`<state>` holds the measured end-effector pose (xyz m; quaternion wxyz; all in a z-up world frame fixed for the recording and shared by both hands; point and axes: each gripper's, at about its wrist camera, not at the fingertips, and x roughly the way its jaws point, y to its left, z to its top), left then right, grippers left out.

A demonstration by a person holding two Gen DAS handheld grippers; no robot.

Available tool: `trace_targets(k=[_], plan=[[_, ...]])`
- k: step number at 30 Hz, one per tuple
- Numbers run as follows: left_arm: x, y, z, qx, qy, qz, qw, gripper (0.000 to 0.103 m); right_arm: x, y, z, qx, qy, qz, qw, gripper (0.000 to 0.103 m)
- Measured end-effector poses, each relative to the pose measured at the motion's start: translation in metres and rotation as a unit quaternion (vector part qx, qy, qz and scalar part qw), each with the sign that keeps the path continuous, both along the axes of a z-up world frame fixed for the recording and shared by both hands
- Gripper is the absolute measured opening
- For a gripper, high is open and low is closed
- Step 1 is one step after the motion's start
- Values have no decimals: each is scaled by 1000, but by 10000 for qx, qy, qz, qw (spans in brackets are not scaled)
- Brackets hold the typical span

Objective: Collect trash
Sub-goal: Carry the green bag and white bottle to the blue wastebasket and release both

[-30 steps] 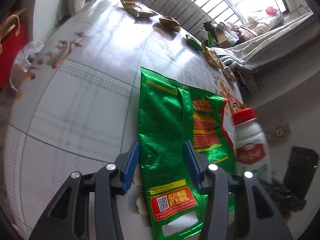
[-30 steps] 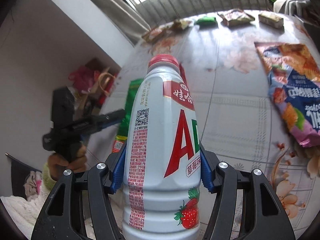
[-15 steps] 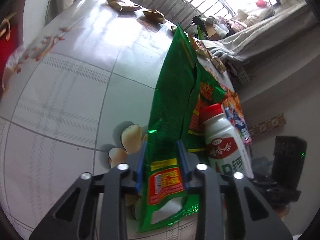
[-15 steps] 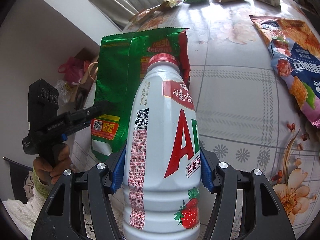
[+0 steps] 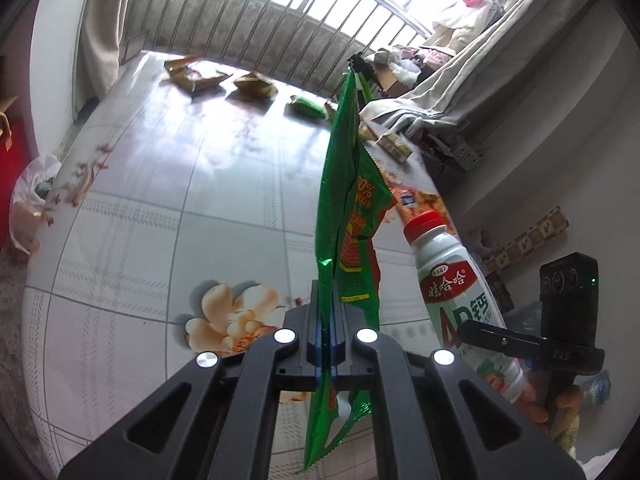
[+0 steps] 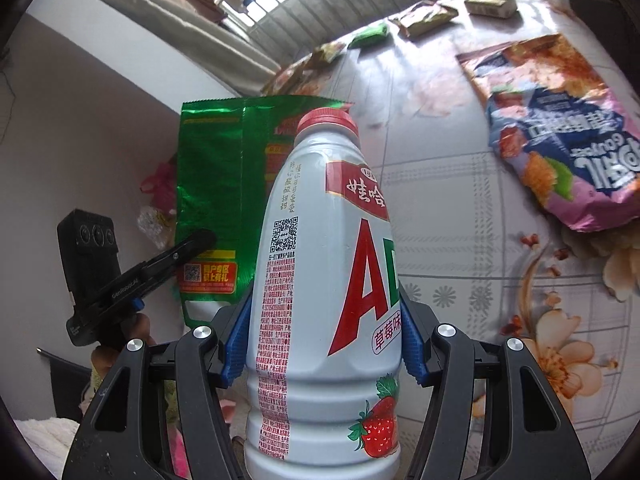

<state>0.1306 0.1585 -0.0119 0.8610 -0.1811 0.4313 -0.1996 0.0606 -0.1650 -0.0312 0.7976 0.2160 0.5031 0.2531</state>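
A green foil snack bag (image 5: 340, 184) hangs edge-on above the floral table (image 5: 160, 208), pinched near its bottom by my left gripper (image 5: 328, 296), which is shut on it. The right wrist view shows the same green bag (image 6: 216, 184) flat-on, with the left gripper (image 6: 200, 240) clamped at its lower left. My right gripper (image 6: 324, 336) is shut on a white strawberry-milk bottle (image 6: 324, 280) with a red cap, its blue pads pressing both sides. The bottle (image 5: 448, 280) appears to the right of the bag in the left wrist view.
A blue and pink snack bag (image 6: 556, 128) lies on the table at right. Several small packets (image 5: 196, 74) and a small box (image 6: 490, 2) line the far edge by the window bars. A plastic bag (image 5: 32, 200) sits on the floor at left.
My left gripper closed on the green bag and lifted it off the table, so it now stands edge-on. The right gripper, still holding the bottle, drifted closer beside it.
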Motion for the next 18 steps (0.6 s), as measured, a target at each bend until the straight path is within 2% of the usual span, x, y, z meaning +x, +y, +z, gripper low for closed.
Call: trace_targets(k=[6, 11, 15, 18], plan=[[-8, -19, 38, -35, -314, -117, 9994, 2, -27, -45, 19, 277, -290, -424, 9983, 58], [-13, -55, 68, -51, -585, -470, 9972, 2, -57, -92, 31, 526, -541, -880, 9933, 58], [-14, -102, 84, -3, -685, -916, 9934, 2, -90, -147, 38, 643, -719, -1473, 9844, 58], [-11, -158, 93, 87, -716, -1446, 9869, 2, -113, -196, 39, 720, -745, -2064, 9730, 58]])
